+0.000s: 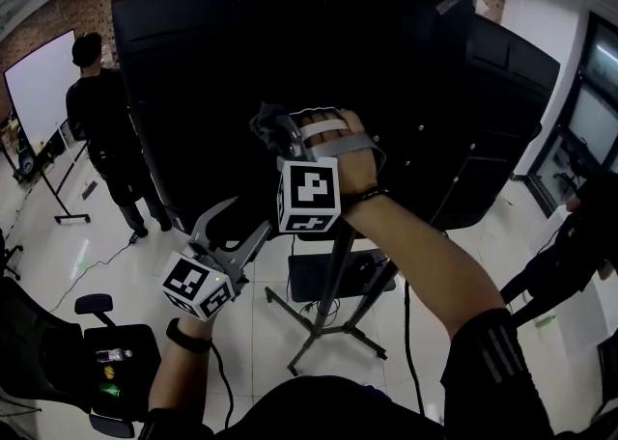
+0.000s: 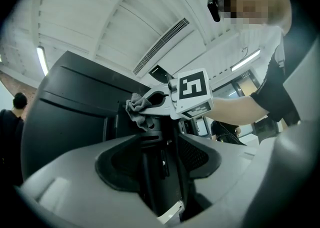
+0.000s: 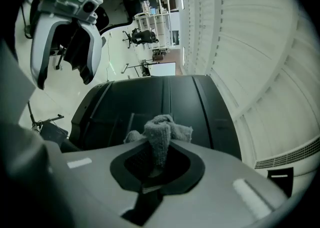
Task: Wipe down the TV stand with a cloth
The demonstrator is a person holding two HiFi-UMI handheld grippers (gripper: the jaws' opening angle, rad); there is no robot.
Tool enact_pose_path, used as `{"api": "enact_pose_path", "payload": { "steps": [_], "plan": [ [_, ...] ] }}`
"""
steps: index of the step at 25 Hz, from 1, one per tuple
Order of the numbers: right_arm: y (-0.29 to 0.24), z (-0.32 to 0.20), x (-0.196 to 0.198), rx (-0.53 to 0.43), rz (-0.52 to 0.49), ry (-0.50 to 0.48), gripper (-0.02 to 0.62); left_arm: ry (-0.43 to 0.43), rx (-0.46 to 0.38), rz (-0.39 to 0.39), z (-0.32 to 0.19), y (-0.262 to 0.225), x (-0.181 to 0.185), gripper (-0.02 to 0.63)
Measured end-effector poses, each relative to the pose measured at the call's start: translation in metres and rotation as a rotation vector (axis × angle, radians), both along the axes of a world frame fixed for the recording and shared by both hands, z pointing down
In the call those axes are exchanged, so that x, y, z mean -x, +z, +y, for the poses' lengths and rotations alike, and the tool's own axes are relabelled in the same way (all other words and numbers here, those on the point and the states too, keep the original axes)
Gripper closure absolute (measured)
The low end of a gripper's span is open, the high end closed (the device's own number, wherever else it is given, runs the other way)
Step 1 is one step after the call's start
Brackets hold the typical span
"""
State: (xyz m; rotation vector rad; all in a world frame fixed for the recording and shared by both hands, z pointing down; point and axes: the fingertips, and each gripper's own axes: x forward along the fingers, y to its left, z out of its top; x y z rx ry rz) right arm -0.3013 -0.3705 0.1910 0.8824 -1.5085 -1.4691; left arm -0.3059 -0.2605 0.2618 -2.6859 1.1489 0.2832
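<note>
Low on the left, the left gripper [image 2: 159, 141] looks clamped round the stand's black post [image 1: 333, 279], jaws snug against either side. Higher, the right gripper [image 3: 159, 144] pinches a bunched grey cloth [image 3: 161, 128], pressed at the top of that post behind the television [image 1: 241, 62]. The cloth seems soft and light, likely to flop, so a bunched middle grip suits it. The post looks stiff enough to lean on.
</note>
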Motion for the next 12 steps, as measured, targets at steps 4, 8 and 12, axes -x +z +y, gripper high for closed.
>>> {"api": "enact_pose_path", "payload": {
  "steps": [4,8,12],
  "plan": [
    [0.001,-0.004,-0.032,-0.005,0.012,0.067,0.572,0.053,-0.003,0.001,-0.003,0.003,-0.018,0.353],
    [0.002,-0.007,-0.057,-0.019,0.044,0.128,0.572,0.092,0.002,-0.004,-0.005,0.004,-0.034,0.353],
    [-0.002,-0.002,-0.068,-0.045,0.06,0.145,0.572,0.117,0.009,-0.008,-0.005,0.002,-0.044,0.353]
  ]
}}
